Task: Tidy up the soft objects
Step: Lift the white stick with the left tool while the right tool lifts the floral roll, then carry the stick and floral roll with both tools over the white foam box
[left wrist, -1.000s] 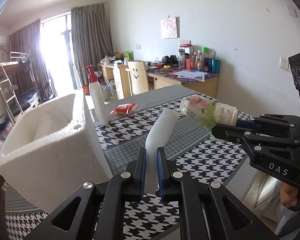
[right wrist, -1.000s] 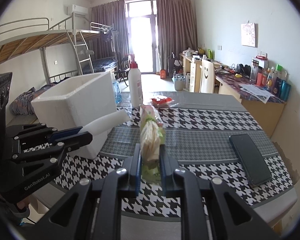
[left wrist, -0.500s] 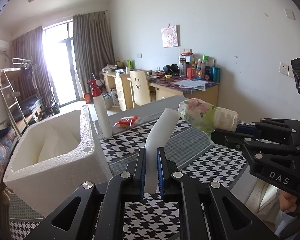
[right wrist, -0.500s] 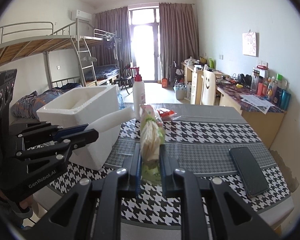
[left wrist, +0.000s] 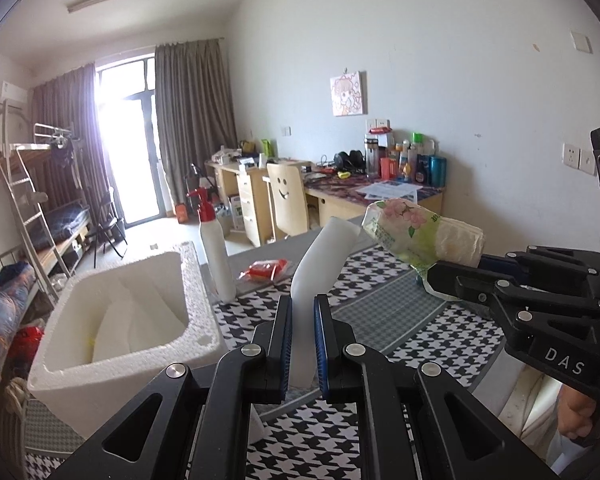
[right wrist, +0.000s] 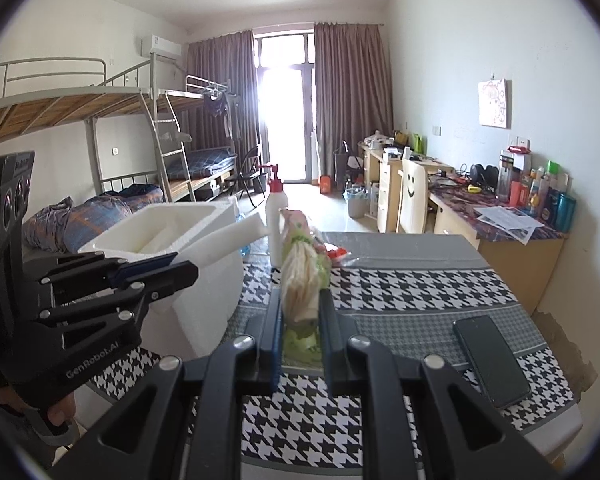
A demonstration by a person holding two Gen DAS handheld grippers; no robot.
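A bent white foam strip (left wrist: 320,258), light and yielding, is clamped at its lower end by the left gripper (left wrist: 303,344), above the table beside the white polystyrene box (left wrist: 112,316). A soft floral-printed tissue pack (right wrist: 302,276), likely crushable, is pinched at its end by the right gripper (right wrist: 300,336), farther from the box.

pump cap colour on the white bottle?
Red, on the white bottle; clearest in the left wrist view.

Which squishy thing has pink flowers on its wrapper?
The tissue pack held in the right gripper. The left gripper holds a plain white foam piece with no wrapper.
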